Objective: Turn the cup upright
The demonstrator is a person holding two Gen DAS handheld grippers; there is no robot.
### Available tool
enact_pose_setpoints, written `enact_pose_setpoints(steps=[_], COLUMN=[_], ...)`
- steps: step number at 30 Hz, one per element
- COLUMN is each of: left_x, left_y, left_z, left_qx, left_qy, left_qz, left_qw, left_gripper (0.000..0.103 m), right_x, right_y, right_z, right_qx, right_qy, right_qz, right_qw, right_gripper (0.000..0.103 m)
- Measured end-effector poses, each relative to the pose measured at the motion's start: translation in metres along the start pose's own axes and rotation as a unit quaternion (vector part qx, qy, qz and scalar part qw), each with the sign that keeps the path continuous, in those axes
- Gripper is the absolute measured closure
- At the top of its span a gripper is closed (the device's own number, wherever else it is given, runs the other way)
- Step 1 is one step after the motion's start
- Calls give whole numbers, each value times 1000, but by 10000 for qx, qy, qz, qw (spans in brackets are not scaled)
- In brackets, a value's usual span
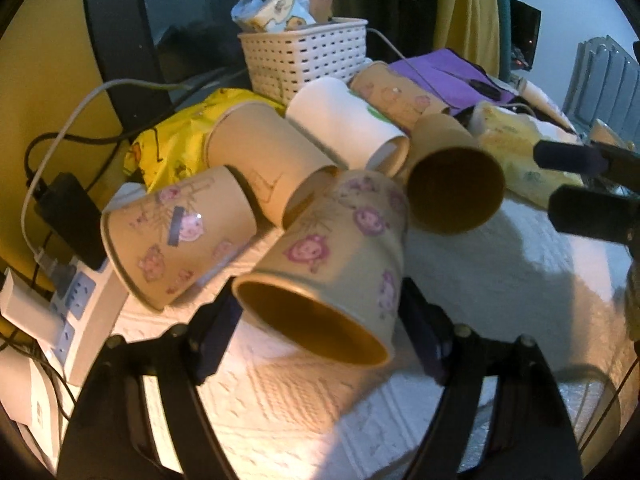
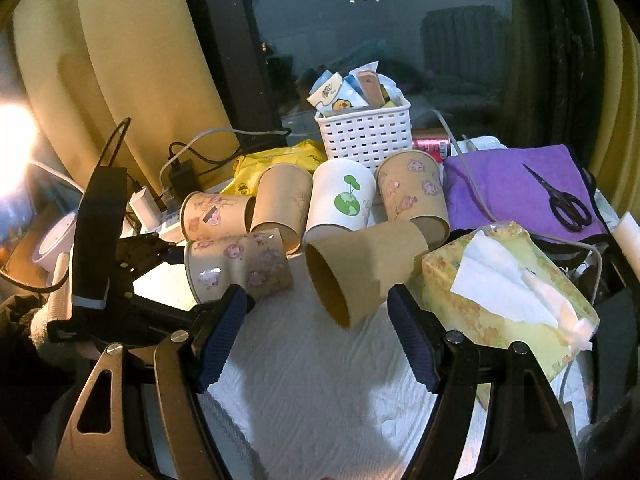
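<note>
Several paper cups lie on their sides in a pile on a white cloth (image 2: 320, 380). My left gripper (image 1: 320, 312) is shut on a tan cup with pink figures (image 1: 336, 256), mouth towards the camera, tilted just above the cloth; it also shows in the right wrist view (image 2: 240, 268). My right gripper (image 2: 316, 320) is open, its pads flanking the space just before a plain brown cup (image 2: 360, 268) that lies with its mouth down-left. Its fingertips (image 1: 568, 158) show at the right of the left wrist view, next to that brown cup (image 1: 452, 184).
Behind lie a white cup with a green sprout (image 2: 340, 204), a plain tan cup (image 2: 280, 204) and two patterned cups (image 2: 416, 196). A white basket (image 2: 364, 136) stands at the back. A tissue box (image 2: 504, 292) and scissors (image 2: 560, 200) on purple cloth lie right. A power strip (image 1: 80, 312) is left.
</note>
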State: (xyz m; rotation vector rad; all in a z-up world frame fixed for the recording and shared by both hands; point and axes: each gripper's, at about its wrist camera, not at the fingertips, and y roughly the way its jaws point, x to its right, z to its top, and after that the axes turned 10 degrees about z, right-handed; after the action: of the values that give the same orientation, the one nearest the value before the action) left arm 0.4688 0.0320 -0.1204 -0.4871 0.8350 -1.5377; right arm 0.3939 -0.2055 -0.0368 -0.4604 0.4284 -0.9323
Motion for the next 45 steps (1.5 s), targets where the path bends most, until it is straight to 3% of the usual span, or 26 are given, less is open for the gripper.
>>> enact_pose_setpoints(steps=[6,16,31,45], left_x=[4,23,52,86], left_y=[-25,-98,-187,-220], left_z=[-4,-29,-108,-174], left_qx=[66,284,386,280], left_qy=[-75,-102,-318,-439], left_qz=[-144,-260,-419,-683], left_qw=[9998,9992,9979,9963], left_gripper=[26,26,26,26], right_x=[-4,-18,-60,-91], right_y=[-11,-51,-109,-131], right_z=[-4,-20,-70,-128], right_qx=[27,151,94,-203], right_qy=[-3,-14,-130,-10], right_qz=[-25,-81,-62,16], right_qw=[10000,9999,9999,9998], right_gripper=[27,27,27,27])
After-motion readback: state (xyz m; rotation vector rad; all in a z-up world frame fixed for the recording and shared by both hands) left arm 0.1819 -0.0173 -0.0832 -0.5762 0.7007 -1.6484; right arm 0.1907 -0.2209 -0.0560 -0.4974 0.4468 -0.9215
